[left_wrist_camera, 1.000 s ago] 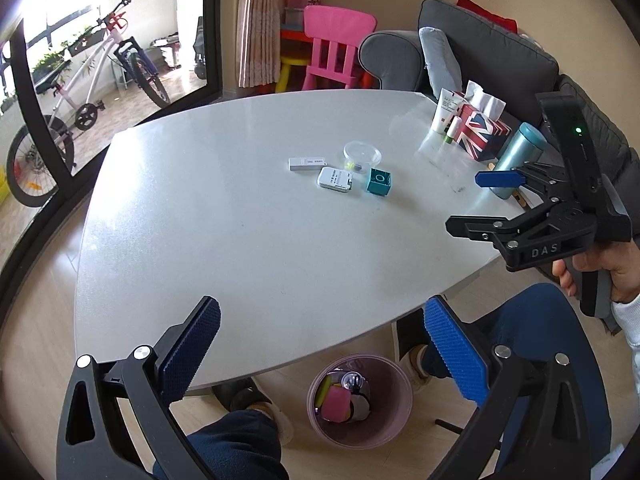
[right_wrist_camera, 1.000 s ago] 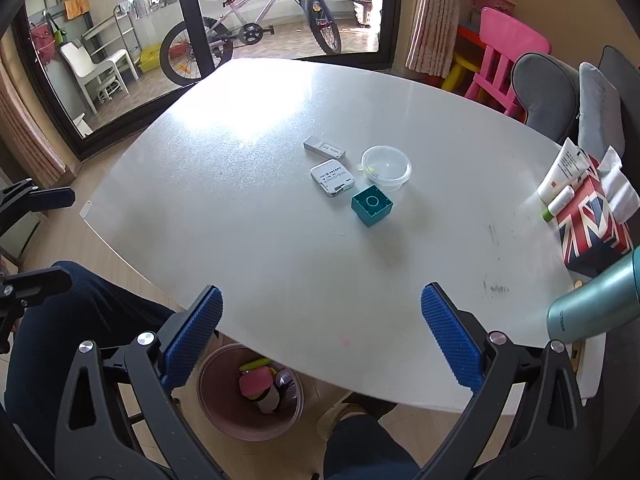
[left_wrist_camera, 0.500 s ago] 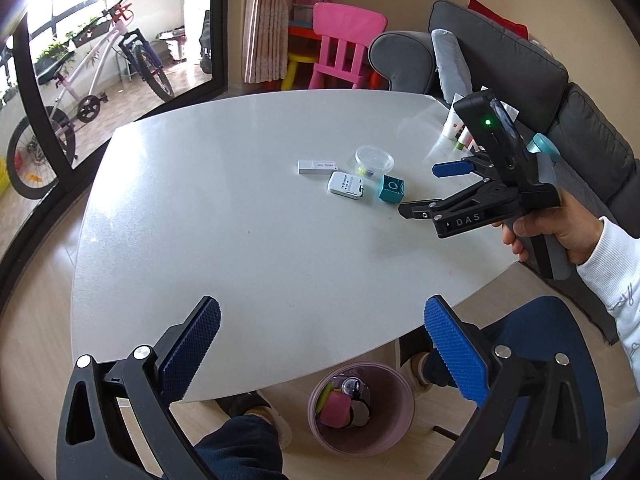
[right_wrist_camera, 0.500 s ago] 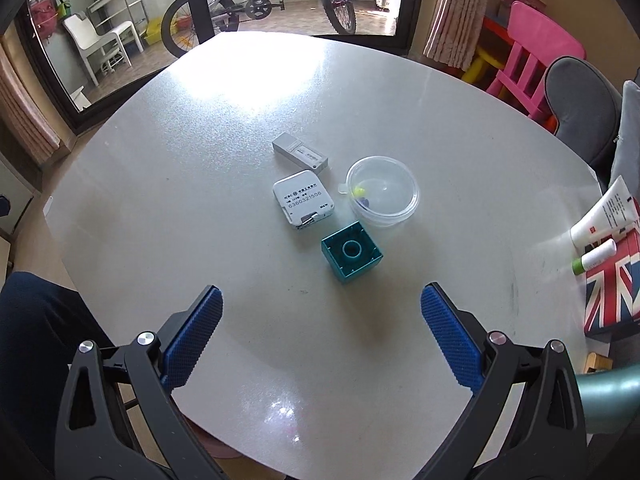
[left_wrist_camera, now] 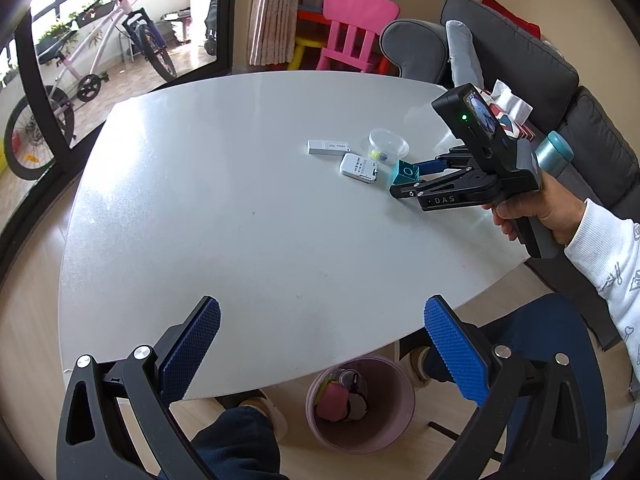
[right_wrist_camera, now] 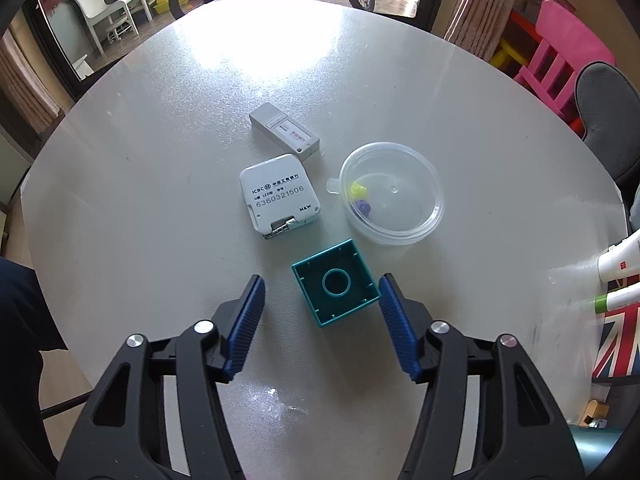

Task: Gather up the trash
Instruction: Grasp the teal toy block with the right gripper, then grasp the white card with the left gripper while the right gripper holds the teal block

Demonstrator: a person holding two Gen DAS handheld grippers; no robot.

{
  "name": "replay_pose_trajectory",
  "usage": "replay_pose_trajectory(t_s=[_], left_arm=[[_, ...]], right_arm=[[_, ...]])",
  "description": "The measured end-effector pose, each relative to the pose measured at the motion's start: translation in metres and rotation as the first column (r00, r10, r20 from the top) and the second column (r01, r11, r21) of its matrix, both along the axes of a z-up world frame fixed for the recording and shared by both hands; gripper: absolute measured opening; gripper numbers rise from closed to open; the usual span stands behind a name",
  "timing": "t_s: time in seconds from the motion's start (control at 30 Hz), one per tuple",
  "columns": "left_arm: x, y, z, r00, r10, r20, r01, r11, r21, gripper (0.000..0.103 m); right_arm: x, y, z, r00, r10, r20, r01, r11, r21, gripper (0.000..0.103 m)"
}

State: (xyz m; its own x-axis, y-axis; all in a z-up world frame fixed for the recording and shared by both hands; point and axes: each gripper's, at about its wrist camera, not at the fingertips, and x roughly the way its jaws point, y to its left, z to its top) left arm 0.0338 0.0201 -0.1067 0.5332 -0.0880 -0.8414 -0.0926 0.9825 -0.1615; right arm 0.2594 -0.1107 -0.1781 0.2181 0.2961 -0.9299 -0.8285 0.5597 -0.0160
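From the left view, the left gripper (left_wrist_camera: pixel 318 346) hangs spread and empty above the pink bin (left_wrist_camera: pixel 360 404), ready; from the right, the right gripper (right_wrist_camera: pixel 322 320), jaws spread, straddles the hollow teal plastic block (right_wrist_camera: pixel 335 283) on the white table (right_wrist_camera: pixel 160 120)

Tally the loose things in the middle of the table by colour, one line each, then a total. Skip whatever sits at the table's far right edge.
White or grey: 2, the square card reader and the long grey dongle
Teal: 1, the toy block, between the open right gripper fingers
Clear: 1, the lidded plastic tub
Total: 4
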Motion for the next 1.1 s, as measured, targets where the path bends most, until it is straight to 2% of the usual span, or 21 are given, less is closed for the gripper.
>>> replay_pose_trajectory(t_s=[0.07, 0.1, 0.53, 0.8, 1.1], left_arm=[[0.001, -0.001, -0.002, 1.0, -0.001, -0.002, 0.001, 1.0, -0.003, 0.098], [0.001, -0.002, -0.002, 1.0, -0.002, -0.003, 0.002, 1.0, -0.004, 0.098], [0.018, -0.011, -0.004, 0.999, -0.031, 0.007, 0.031, 1.0, -0.001, 0.098], [0.049, -0.022, -0.004, 0.997, -0.078, 0.02, 0.077, 0.997, 0.026, 0.098], [0.094, -0.03, -0.016, 0.993, -0.118, 0.017, 0.117, 0.991, 0.071, 0.098]], right_arm=[[0.0, -0.001, 0.0, 1.0, 0.0, 0.007, 0.0, 1.0, 0.001, 0.039], [0.0, -0.001, 0.0, 1.0, 0.001, 0.008, -0.001, 1.0, 0.001, 0.038], [-0.016, -0.017, 0.026, 0.999, -0.043, 0.026, 0.042, 0.998, 0.043, 0.036], [-0.038, -0.044, 0.054, 0.993, -0.112, 0.024, 0.111, 0.992, 0.054, 0.036], [-0.06, -0.077, 0.072, 0.984, -0.175, 0.019, 0.174, 0.983, 0.065, 0.036]])
